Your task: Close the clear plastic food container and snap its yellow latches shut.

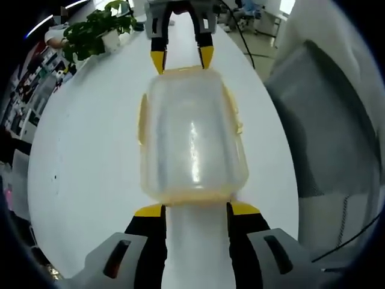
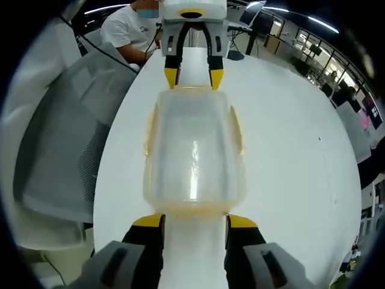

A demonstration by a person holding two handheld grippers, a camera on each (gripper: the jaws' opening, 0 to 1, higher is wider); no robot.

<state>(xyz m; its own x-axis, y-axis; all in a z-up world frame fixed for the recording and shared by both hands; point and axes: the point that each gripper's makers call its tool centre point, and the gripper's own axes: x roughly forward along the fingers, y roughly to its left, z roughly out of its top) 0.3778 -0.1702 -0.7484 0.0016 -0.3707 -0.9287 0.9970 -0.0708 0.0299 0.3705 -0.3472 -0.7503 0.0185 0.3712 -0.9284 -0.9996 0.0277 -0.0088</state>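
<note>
1. The clear plastic container (image 1: pixel 192 135) lies on the white desk (image 1: pixel 90 174) with its lid on, and its long axis runs straight between the two grippers, one short end toward each.
2. In the left gripper view the left gripper (image 1: pixel 197 209) rises from the bottom with its yellow-tipped jaws apart; the tips sit just at the container's near short end, one on each side of that end's middle, and I cannot tell whether they touch it.
3. At the far short end in the same view stands the right gripper (image 1: pixel 181 58), jaws also spread, tips right at the container's edge.
4. The right gripper view mirrors this: the right gripper (image 2: pixel 195 221) at the near end with jaws apart, the container (image 2: pixel 194 150) stretching away from it, and the left gripper (image 2: pixel 194 77) facing it at the far end.
5. Yellow latches (image 1: pixel 142 120) show along the container's long sides, folded against the walls; whether they are snapped home cannot be told.
6. Neither gripper is clamped on anything.
7. A potted plant (image 1: pixel 96 27) stands at the far end of the desk in the left gripper view, and a grey chair (image 2: pixel 63 150) stands beside the desk in the right gripper view.
8. A person in a white shirt (image 2: pixel 129 30) sits beyond the desk's far end in the right gripper view.
</note>
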